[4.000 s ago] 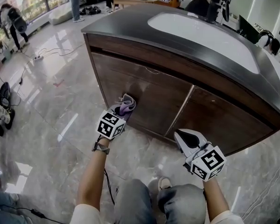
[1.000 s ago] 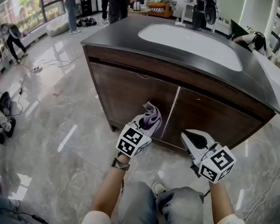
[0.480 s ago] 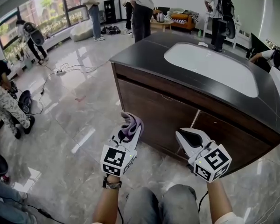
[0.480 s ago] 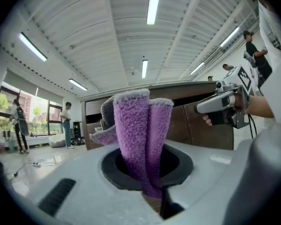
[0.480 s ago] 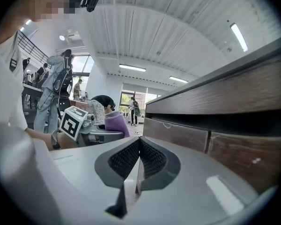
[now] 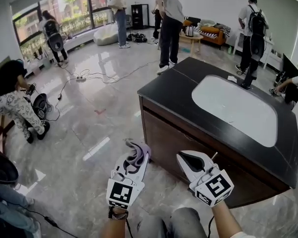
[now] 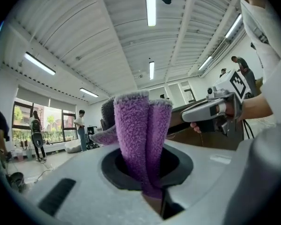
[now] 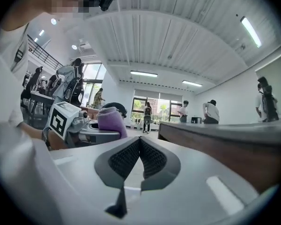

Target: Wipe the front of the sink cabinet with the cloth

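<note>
Head view: left hand-held gripper (image 6: 134, 166), pinching the fluffy purple cloth (image 6: 137, 152), has withdrawn from the dark wooden sink cabinet (image 6: 165, 139); right hand-held gripper (image 6: 186, 161) pressed together, empty; wiping apparently ended.

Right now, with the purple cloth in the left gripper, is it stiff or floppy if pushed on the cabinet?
Probably floppy: the purple cloth bends over where it leaves the left gripper. Its fuzzy pile suggests light, not slippery.
</note>
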`<state>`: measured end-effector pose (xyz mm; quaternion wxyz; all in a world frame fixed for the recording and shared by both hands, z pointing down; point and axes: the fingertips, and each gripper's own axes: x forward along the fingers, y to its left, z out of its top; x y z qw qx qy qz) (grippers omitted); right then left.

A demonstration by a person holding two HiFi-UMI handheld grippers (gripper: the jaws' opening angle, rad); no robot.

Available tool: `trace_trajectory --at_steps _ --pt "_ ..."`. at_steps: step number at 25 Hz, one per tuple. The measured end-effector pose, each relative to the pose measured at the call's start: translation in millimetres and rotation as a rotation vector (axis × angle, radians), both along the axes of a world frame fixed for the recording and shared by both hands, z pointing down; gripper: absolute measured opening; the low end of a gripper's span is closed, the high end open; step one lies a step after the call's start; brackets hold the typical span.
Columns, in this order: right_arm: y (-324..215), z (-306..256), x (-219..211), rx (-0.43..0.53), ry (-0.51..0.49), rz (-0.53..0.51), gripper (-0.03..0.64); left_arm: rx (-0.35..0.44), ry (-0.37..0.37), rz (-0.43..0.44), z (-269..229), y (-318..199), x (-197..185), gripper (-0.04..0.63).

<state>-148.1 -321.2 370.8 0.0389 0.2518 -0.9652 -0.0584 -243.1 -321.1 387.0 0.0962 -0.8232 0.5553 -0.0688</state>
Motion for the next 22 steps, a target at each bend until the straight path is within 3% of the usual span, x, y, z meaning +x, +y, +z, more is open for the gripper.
trace_trajectory --at_steps 4,8,16,22 --pt "-5 -96 6 -0.003 0.018 -0.043 0.006 -0.057 -0.010 -0.082 -82 -5 -4 0.054" --pt "-14 -193 10 -0.019 0.019 -0.023 0.006 -0.065 0.004 -0.083 -176 -9 -6 0.054" --pt "-5 -367 25 -0.022 0.014 0.024 0.006 -0.047 0.016 -0.077 -353 6 1 0.052" --pt "33 -476 38 0.014 0.017 0.057 0.006 0.014 0.010 -0.051 -466 42 6 0.052"
